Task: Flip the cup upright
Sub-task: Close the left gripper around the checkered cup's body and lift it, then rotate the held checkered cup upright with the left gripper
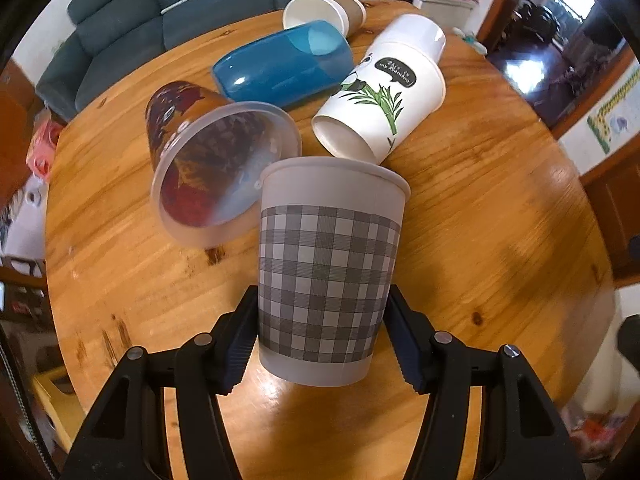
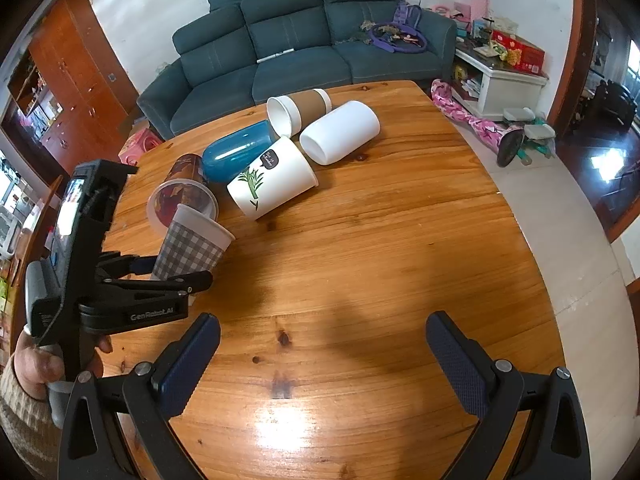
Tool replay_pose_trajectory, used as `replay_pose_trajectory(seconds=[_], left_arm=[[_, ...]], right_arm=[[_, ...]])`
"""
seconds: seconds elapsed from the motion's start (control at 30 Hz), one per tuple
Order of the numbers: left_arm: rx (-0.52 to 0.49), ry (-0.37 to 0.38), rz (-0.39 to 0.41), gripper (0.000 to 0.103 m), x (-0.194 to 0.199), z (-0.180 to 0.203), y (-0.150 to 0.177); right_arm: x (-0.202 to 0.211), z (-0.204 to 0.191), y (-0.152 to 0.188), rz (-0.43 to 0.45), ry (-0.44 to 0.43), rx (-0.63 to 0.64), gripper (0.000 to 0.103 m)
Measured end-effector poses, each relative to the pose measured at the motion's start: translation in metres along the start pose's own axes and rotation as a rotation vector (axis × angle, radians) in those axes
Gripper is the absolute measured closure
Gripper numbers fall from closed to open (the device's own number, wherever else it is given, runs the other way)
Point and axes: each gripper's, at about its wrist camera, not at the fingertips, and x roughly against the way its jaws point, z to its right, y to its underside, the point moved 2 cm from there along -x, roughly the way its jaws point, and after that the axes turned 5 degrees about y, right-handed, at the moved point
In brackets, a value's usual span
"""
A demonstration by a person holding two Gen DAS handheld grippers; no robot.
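On the round wooden table (image 2: 360,240) I can count six cups. Five of them lie on their sides in a bunch, and one is held up.

The held one is the checked cup (image 1: 326,280), white with a grey square pattern. It sits between the two fingers of the left gripper (image 1: 320,332), which squeeze it low down, one on each side. Its open mouth points up and its bottom is off the table, tipped a little. In the right wrist view you can see the same checked cup (image 2: 192,246) leaning in the left gripper (image 2: 160,276), close to the left edge of the table, with a person's hand (image 2: 36,364) holding the handle.

Just behind it lies the clear cup (image 1: 216,176) with red and brown pictures on it, mouth facing us. Its rim is very near the checked cup, and I cannot tell if they touch. Next is the blue cup (image 1: 280,64), smooth and shiny. Beside that is the panda cup (image 1: 384,92), white with green bamboo leaves. A plain white cup (image 2: 340,132) lies right behind the panda cup. Farthest back is the brown-banded cup (image 2: 298,110), with its white mouth toward the blue cup.

The right gripper (image 2: 324,364) is wide open and holds nothing. It hangs over a bare part of the table, well apart from all the cups.

One big dark green sofa (image 2: 300,48) stands behind the table.
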Motion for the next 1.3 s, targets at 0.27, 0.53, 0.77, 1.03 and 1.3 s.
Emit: replay_pose_trajectory(seconds=[0.27,0.53,0.77,1.03,1.3], left_arm=[[0.151,0.065,0.001,0.039,0.026,0.007,0.03],[0.304,0.133,0.0,0.039,0.034,0.02,0.063],[0.35,0.133,0.025,0.039,0.033,0.047,0.08],[0.378,0.124,0.055,0.039,0.034,0.06,0.096],[0.397,0.124,0.069,0.039,0.027,0.066,0.103]], right_arm=[[0.0,0.003,0.003,-0.028,-0.05,-0.015,0.0],[-0.006,0.012,0.009,-0.104,-0.107,-0.047,0.004],[0.002,0.011,0.02,-0.117,-0.114,-0.015,0.004],[0.01,0.006,0.032,-0.118,-0.109,0.024,0.005],[0.012,0.005,0.039,-0.115,-0.069,0.033,0.005]])
